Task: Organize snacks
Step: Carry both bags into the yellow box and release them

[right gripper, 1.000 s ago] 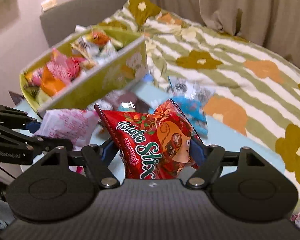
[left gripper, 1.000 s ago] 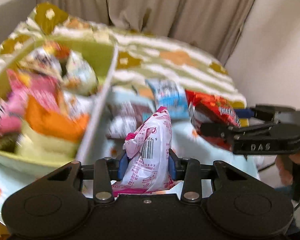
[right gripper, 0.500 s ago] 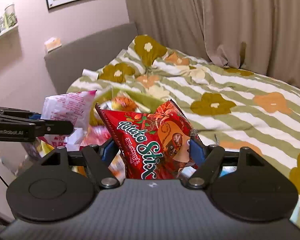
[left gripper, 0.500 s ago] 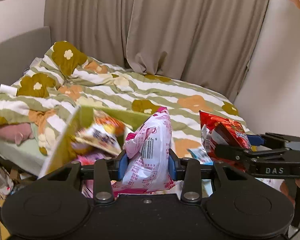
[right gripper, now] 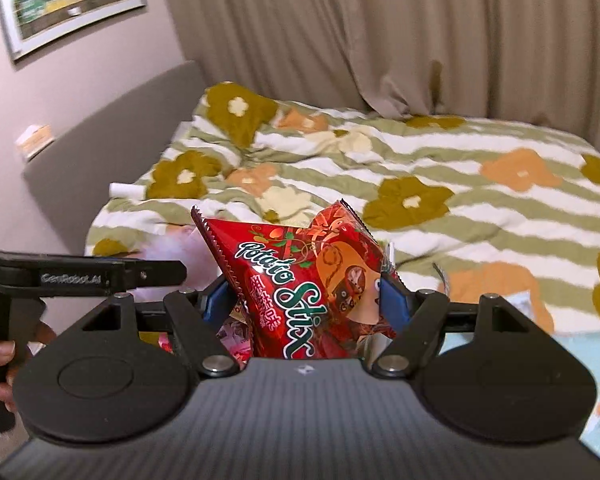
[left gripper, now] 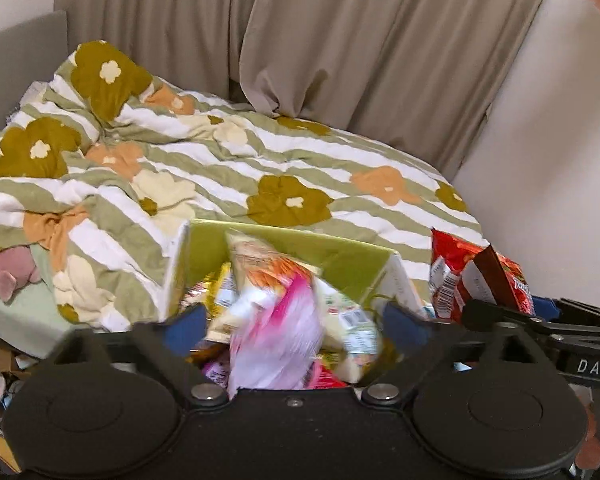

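Left wrist view: the left gripper [left gripper: 296, 326] has just been opening; its blue pads [left gripper: 186, 328] stand wide apart, pressing on nothing. Between them a pink-and-white snack packet [left gripper: 278, 340], soft and motion-blurred, sits loose over the green cardboard box [left gripper: 340, 260], which is heaped with crinkly foil packets. Beyond lies a quilted bedspread [left gripper: 220, 168] with stripes and flower shapes. At right, the other gripper, lettered "DAS", carries a red bag showing barcodes.

Right wrist view: the right gripper [right gripper: 304, 300] is clamped on a glossy red Potato Stix bag [right gripper: 300, 280] with a serrated top edge, held upright and tilted slightly, above the box's contents. At left, the left gripper's black finger reads "GenRobot.AI"; a person's hand [right gripper: 4, 360] grips its handle
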The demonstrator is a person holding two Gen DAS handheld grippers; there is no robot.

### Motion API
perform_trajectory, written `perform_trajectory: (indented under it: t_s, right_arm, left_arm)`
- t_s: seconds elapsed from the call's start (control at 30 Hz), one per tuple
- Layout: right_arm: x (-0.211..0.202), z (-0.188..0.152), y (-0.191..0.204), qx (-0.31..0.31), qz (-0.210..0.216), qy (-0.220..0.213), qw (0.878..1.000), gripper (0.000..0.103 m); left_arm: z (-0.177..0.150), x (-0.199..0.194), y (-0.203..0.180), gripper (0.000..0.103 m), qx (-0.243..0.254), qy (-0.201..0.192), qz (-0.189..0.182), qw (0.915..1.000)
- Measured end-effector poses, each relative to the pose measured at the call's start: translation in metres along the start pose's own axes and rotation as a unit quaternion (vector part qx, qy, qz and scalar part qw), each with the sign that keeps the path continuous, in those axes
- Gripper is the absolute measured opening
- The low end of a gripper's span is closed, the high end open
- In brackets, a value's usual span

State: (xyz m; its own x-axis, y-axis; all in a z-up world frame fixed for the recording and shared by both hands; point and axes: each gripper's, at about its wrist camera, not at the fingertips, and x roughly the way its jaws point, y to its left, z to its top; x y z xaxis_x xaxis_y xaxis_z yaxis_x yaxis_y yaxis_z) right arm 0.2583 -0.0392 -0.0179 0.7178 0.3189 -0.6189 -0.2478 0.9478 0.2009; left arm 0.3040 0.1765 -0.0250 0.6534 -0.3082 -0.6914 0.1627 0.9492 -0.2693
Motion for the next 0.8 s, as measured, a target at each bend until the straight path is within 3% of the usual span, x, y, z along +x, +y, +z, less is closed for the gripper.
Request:
perform_trajectory:
  t_s: [0.33,0.67,0.73,0.8]
  right_arm:
    - [0.014,-0.011,0.015,0.036,-0.040,0.014,0.998,0.090]
    - [0.033,0.003,0.037,0.006,-0.026,0.007,1.000,0.090]
    - [0.041,0.002,0.039,0.005,-0.021,0.005,1.000,0.092]
    - [0.046,-0.001,0.039,0.010,-0.013,0.001,1.000,0.103]
  left_arm:
    - [-0.016,-0.011,0.019,0.099,0.020,0.005,-0.003,0.9998]
    - [-0.023,-0.026,0.031,0.099,0.015,-0.012,0.025,0.9995]
    - [-0.024,-0.026,0.031,0.099,0.016,-0.014,0.034,0.9992]
    - [-0.027,-0.025,0.031,0.099,0.016,-0.013,0.040,0.9990]
